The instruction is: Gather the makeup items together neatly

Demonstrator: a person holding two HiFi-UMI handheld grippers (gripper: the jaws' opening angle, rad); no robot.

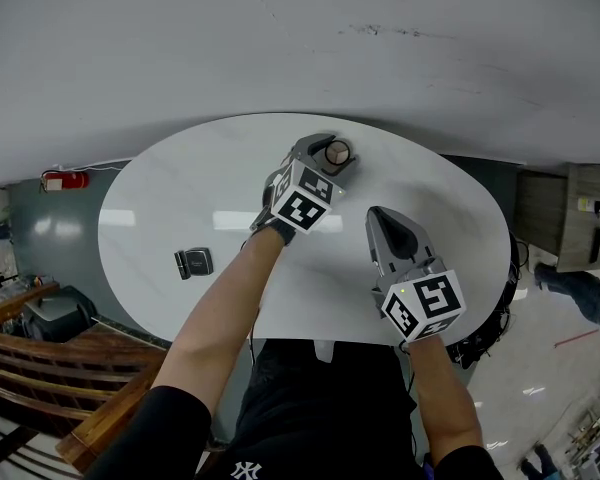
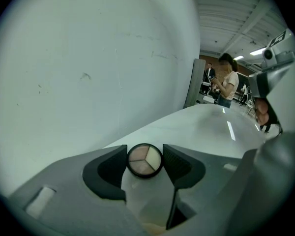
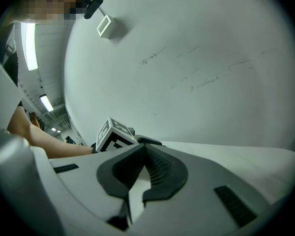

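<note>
My left fingers (image 2: 107,167) clasp the round eyeshadow compact (image 2: 144,160) at the far side of the white bench (image 1: 180,193); my right fingers (image 3: 162,170) sit pressed together, empty, nearer me.

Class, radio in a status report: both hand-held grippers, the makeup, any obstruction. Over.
Left hand-held gripper clamped on eyeshadow compact; right hand-held gripper shut, empty. Dark case lies apart. Nothing between them.

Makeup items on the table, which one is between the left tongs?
The round eyeshadow compact, three pale shades showing; the dark square case lies apart, nearer the left edge.
</note>
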